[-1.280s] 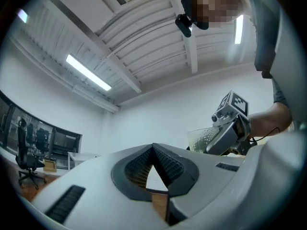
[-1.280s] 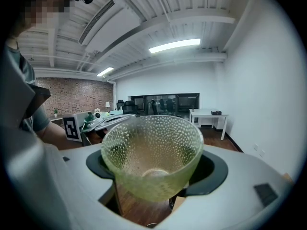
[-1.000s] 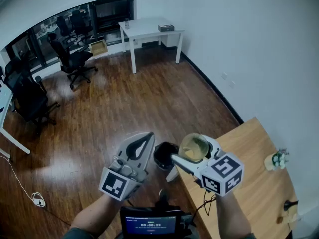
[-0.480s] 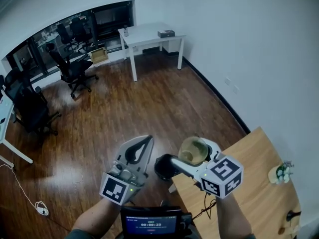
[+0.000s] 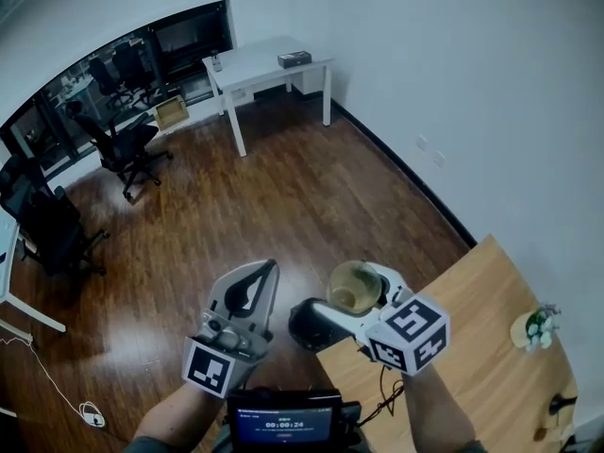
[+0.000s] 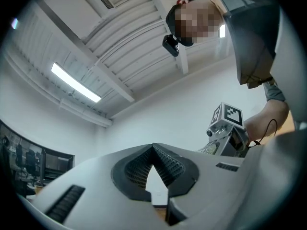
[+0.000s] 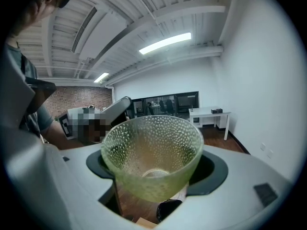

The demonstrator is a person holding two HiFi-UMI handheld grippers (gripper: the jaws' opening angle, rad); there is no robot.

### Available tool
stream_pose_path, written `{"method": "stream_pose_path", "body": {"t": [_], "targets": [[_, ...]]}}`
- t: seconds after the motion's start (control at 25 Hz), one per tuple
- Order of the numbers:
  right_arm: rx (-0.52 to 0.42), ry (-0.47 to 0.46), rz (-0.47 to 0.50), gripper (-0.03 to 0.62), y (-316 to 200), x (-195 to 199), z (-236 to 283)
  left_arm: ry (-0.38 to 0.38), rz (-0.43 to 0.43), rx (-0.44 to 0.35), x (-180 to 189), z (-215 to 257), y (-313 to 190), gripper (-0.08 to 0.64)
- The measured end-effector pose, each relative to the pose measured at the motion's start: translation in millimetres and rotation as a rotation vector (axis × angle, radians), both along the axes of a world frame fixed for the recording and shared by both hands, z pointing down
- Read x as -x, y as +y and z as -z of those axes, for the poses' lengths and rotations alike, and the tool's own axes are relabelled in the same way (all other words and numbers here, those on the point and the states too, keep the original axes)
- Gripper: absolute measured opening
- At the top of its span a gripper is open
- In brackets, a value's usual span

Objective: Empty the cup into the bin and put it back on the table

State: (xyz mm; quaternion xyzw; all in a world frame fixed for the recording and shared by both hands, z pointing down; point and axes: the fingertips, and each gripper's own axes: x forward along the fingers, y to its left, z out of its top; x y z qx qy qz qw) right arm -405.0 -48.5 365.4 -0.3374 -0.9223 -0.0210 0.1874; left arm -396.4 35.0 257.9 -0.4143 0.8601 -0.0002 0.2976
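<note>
Right gripper view: right tool (image 7: 156, 169) wide, firm on green cup (image 7: 151, 150).

The left gripper (image 5: 270, 266) and right gripper (image 5: 345, 292) were pale grey plastic with dark ribbed pads (image 6: 169, 165). Behind each sat a white cube (image 5: 408, 333) with black square markers.

Open floor (image 5: 236, 215) left of bin (image 5: 300, 328); table (image 5: 481, 347) close right.

A white tabletop (image 5: 253, 64) stands by the far wall with a dark box (image 5: 294, 59) on it, and a cardboard box (image 5: 171, 113) sits near its left end. Black office chairs (image 5: 123, 144) stand on the wooden floor (image 5: 283, 196), where a white cable (image 5: 90, 411) lies coiled at lower left.
</note>
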Motion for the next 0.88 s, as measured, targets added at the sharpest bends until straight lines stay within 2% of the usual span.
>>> {"method": "stream_pose_path", "body": {"t": [0.24,0.44,0.56,0.72,0.88], "targets": [[-0.014,-0.012,-0.107,0.4,-11.7,24.3,12.6,-0.015,-0.084,-0.024,27.6,8.2,3.0,0.0],[-0.057,-0.024,-0.202,0.4,-24.4,44.0,28.3,-0.049,-0.172,-0.025,49.0,15.7,3.5,0.0],[-0.097,-0.036,-0.25,0.4,-28.7,55.0,40.8,-0.06,-0.209,-0.054,64.5,22.0,7.9,0.0],[-0.141,-0.033,-0.284,0.4,-30.1,68.2,48.2,-0.098,-0.265,-0.073,77.0,3.6,9.7,0.0],[-0.187,-0.009,-0.29,0.4,-31.3,80.1,47.8,-0.083,-0.291,-0.096,81.6,31.4,0.8,0.0]]}}
